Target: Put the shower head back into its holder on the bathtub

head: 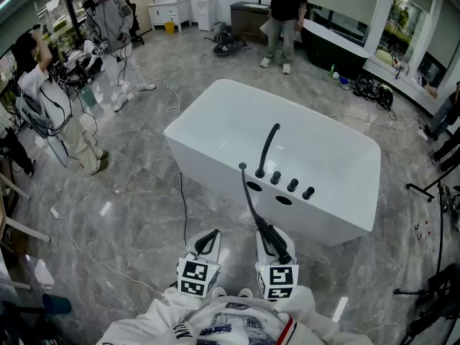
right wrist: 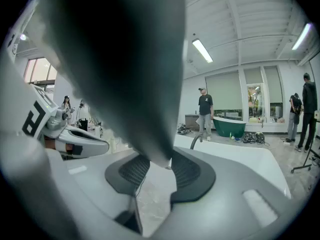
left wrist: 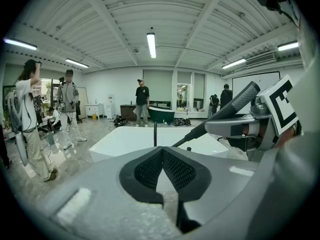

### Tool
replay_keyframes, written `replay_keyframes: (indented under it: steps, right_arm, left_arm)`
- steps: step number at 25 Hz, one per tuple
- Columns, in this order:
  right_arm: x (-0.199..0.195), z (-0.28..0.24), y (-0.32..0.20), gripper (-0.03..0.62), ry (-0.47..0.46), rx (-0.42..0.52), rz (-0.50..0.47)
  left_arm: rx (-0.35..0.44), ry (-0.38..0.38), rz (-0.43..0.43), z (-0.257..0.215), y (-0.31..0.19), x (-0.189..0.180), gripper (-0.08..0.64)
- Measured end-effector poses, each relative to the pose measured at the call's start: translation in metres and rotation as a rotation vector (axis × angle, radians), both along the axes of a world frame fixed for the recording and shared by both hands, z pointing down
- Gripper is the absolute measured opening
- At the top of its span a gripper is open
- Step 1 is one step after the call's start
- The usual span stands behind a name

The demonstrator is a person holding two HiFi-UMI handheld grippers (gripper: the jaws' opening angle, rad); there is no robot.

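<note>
Grey marble floor (head: 144,214) of a bright showroom, with one white tub (head: 338,214) at its centre. Nearest the camera are two tools. The left hand-held gripper (head: 209,237) has its jaws together with nothing between them, while the right hand-held gripper (head: 274,237) is clamped across the dark handle of the single shower head (head: 282,253). The head is held short of the tub's near wall and is not yet seated.

One thin black hose (head: 248,196) runs from the head up to the tub deck. The head looks rigid, slim and smooth, so it is probably light but could twist or slide in the pads. The hose is likely to pull back against any move. A grip at mid-handle seems soundest, since it leaves the lower end free to slide into the holder.

On the deck are two oval openings (head: 283,200) and a row of four black knobs (head: 292,185). One curved spout (head: 268,149) arches over the basin. The holder is judged to be one of the two openings, but which one cannot be told.

Beyond the tub, at least three people (head: 287,13) stand about the room, and cables trail across the floor. The gripper views also show a second, green tub (right wrist: 229,125) at the far wall.
</note>
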State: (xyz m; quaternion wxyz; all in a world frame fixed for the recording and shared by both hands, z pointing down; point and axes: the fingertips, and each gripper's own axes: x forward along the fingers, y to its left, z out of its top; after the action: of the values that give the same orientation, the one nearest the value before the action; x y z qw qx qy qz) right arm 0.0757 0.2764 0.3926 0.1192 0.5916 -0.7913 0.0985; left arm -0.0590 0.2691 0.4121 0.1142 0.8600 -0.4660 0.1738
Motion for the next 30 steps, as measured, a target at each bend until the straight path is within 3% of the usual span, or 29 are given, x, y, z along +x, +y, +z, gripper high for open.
replay_keyframes:
  steps: [30]
  right_arm:
    - [0.032,-0.001,-0.006,0.137,-0.021,0.011,-0.056]
  left_arm:
    - [0.006,-0.005,-0.045,0.003,-0.002,0.035,0.002]
